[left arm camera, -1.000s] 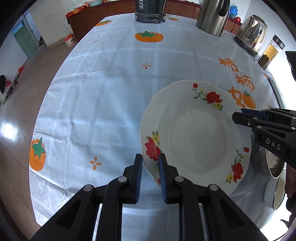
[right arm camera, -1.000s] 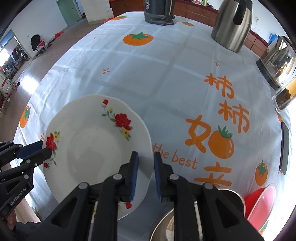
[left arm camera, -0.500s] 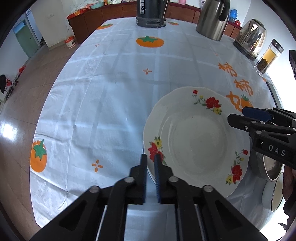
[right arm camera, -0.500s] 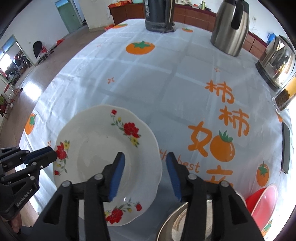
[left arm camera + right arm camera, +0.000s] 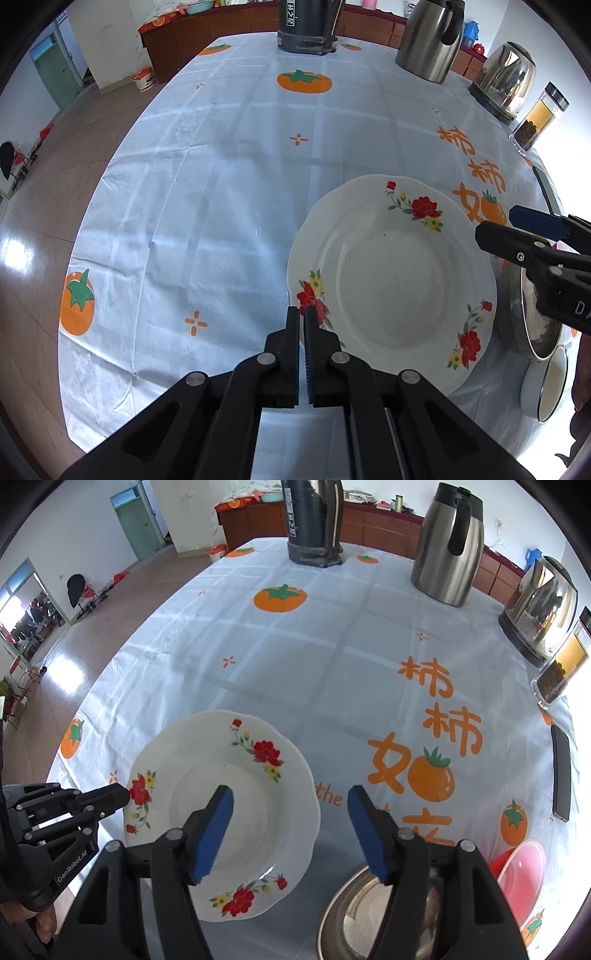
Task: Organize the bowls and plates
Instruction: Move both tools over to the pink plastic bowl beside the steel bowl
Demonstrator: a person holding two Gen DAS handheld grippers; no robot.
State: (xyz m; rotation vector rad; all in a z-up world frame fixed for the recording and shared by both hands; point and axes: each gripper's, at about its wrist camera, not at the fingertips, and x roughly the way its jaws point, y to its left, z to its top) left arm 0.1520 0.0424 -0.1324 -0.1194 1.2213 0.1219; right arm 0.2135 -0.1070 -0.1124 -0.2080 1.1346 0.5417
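Plate (image 5: 391,280) — white, scalloped rim, red flowers — sits above the tablecloth (image 5: 221,184) near the front edge; whether it rests on the cloth or hangs just clear of it, cannot tell. Left gripper (image 5: 303,317) is pinched narrow on the plate's near-left rim, right at a flower cluster. Right gripper (image 5: 290,830) stands wide, one finger over the plate's well, the other out past its right rim, gripping nothing.

To the right, close by: steel bowl (image 5: 373,919), partly under the right gripper, then a red bowl (image 5: 521,875). A small white bowl (image 5: 546,387) shows at the edge of the left view.

Judgement: the left gripper alone carries the plate now. A one-sided rim pinch on glazed china is prone to tipping — keep the plate level, move slowly, keep the far rim from dipping. Best to clear the steel bowl's lip before lowering. Set the base flat first, then release.
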